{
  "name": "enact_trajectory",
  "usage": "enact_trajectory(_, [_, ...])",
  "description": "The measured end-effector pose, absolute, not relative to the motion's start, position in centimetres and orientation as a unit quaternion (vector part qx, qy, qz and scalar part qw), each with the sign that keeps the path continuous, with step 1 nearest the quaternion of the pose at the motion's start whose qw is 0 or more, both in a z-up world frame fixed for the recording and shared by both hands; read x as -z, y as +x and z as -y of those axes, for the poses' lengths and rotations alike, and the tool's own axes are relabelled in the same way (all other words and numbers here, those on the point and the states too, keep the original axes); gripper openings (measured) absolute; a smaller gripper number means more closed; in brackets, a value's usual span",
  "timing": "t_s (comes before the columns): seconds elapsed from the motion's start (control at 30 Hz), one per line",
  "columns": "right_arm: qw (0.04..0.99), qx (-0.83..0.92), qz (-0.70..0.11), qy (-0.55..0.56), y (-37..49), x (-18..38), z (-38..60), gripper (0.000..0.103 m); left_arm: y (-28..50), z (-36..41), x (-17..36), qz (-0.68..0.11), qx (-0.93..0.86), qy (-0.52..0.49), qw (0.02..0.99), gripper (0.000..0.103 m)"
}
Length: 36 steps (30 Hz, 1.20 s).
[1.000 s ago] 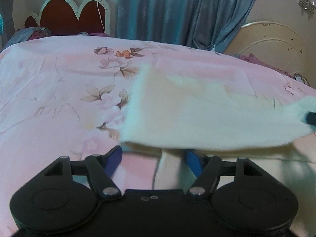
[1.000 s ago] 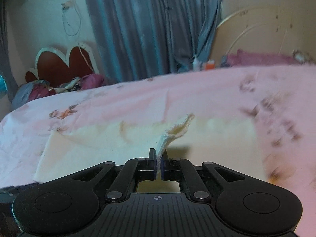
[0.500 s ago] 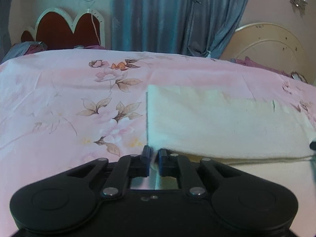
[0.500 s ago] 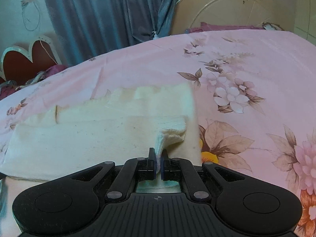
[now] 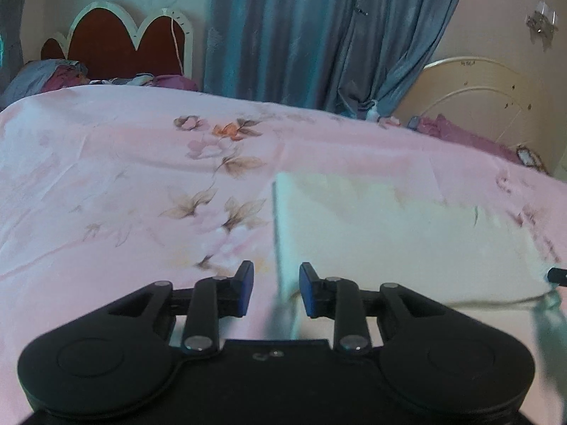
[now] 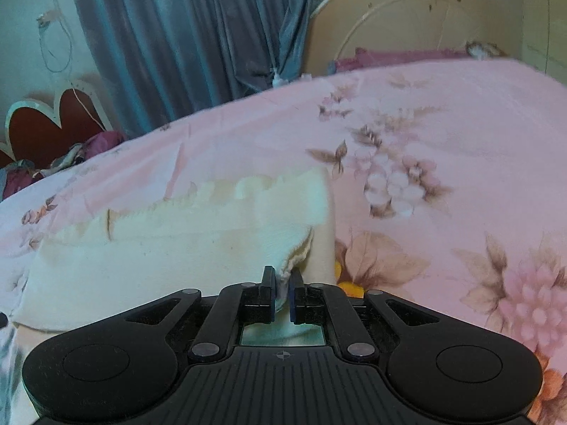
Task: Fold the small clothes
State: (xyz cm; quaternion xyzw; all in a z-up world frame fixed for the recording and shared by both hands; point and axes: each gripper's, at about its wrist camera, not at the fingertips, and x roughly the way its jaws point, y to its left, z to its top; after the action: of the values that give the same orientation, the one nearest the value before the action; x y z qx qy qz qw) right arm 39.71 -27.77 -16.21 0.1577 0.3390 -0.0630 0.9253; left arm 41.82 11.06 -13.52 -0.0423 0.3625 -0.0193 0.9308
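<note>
A cream small garment [image 5: 400, 233] lies folded over on the pink floral bedspread [image 5: 124, 177]. My left gripper [image 5: 276, 283] is open, its blue pads on either side of the garment's near left corner, not clamping it. In the right wrist view the same garment [image 6: 170, 248] lies flat to the left. My right gripper [image 6: 281, 295] has its jaws slightly parted with the garment's near right corner still between the pads. The right gripper's tip [image 5: 556, 276] shows at the far right of the left wrist view.
A red scalloped headboard [image 5: 124, 42] with pillows stands at the back left. Grey-blue curtains [image 5: 319, 35] hang behind the bed. A cream round headboard [image 5: 471, 92] and purple bedding are at the back right. Pink bedspread [image 6: 443, 177] stretches to the right of the garment.
The lifted garment half was laid down over the lower half. My left gripper shut on its corner, then opened again. My right gripper's jaws have parted slightly.
</note>
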Motion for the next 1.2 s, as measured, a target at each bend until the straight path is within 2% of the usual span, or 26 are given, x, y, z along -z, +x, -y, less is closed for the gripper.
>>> enact_trajectory(0.03, [0.929,0.074,-0.329,0.151,39.6,15.9,27.7,0.033,42.2,-10.8,13.4,-0.361,0.022,-0.043,0.931,0.029])
enact_trajectory(0.07, [0.934,0.084,-0.317,0.144,39.5,15.6,27.6,0.057,42.7,-10.4,13.3,-0.360,0.025,-0.043,0.931,0.029])
enact_trajectory(0.1, [0.938,0.087,-0.307,0.137,39.4,15.3,27.7,0.059,43.2,-10.0,13.3,-0.360,0.029,-0.044,0.931,0.030])
enact_trajectory(0.23, [0.939,0.062,-0.317,0.120,40.3,15.4,27.0,0.059,45.5,-8.6,13.8,-0.367,0.042,-0.042,0.929,0.030])
enact_trajectory(0.37, [0.935,0.044,-0.336,0.110,42.5,16.7,26.0,0.036,47.8,-7.7,14.7,-0.368,0.041,-0.042,0.928,0.030])
enact_trajectory(0.4, [0.934,0.039,-0.338,0.109,42.9,17.0,25.7,0.035,48.2,-7.4,14.8,-0.366,0.039,-0.039,0.929,0.030])
enact_trajectory(0.7, [0.935,0.046,-0.348,0.051,45.3,19.8,24.7,0.035,50.6,-7.0,17.9,-0.376,0.026,0.000,0.926,0.034])
enact_trajectory(0.9, [0.935,0.049,-0.345,0.072,45.0,18.8,25.3,0.035,50.5,-6.8,17.2,-0.386,0.020,-0.002,0.922,0.034])
enact_trajectory(1.2, [0.930,0.037,-0.357,0.077,44.8,19.0,24.7,0.035,48.8,-4.9,15.7,-0.381,0.034,0.015,0.924,0.052])
